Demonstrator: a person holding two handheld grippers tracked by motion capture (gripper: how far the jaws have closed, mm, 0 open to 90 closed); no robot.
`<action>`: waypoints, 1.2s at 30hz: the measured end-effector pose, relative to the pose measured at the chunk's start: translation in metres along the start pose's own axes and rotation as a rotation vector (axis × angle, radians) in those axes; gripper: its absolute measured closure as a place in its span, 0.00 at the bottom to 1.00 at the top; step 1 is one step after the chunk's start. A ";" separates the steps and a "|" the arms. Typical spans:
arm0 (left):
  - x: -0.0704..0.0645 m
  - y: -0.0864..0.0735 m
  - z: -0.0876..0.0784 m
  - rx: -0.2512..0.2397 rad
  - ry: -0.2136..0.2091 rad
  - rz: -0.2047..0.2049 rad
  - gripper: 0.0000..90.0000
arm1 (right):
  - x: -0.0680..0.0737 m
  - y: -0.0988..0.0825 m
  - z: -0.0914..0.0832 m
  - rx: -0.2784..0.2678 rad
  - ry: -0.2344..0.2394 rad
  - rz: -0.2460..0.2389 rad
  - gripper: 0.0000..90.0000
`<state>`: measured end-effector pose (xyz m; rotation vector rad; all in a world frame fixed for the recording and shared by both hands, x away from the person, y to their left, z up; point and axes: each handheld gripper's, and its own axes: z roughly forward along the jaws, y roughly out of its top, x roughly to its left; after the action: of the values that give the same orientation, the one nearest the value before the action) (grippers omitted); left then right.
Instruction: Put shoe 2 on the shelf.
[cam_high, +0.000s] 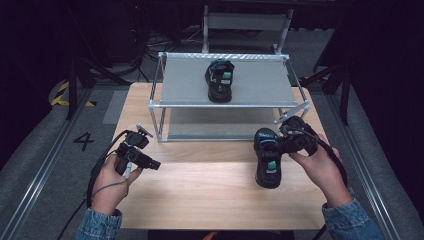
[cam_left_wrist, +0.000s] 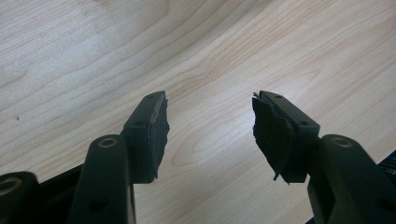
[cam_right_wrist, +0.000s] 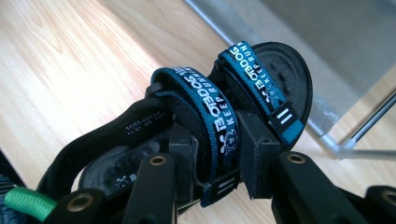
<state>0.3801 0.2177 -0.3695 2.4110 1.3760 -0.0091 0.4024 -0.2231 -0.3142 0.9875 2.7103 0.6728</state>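
Your right gripper clamps the sandal by its strap; lift it level onto the shelf beside its mate. Left gripper stands wide, empty.

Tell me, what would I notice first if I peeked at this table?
Probably the black sandal with blue straps, gripped by one strap in the right gripper near the right side of the wooden table. Its twin sandal sits on top of the metal shelf at the back of the table. On the left, the left gripper hangs open over bare wood, holding nothing.
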 end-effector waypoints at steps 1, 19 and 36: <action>0.000 0.000 0.000 0.000 -0.001 -0.003 0.50 | 0.000 0.003 -0.005 -0.005 0.002 -0.004 0.77; 0.005 -0.004 -0.001 0.010 -0.023 -0.035 0.50 | 0.005 0.038 -0.054 -0.069 0.026 -0.047 0.77; 0.008 0.001 0.000 0.020 -0.048 -0.019 0.50 | -0.002 0.078 -0.086 -0.133 0.051 -0.064 0.77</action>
<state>0.3851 0.2239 -0.3711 2.3984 1.3833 -0.0849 0.4207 -0.2020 -0.2016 0.8608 2.6864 0.8642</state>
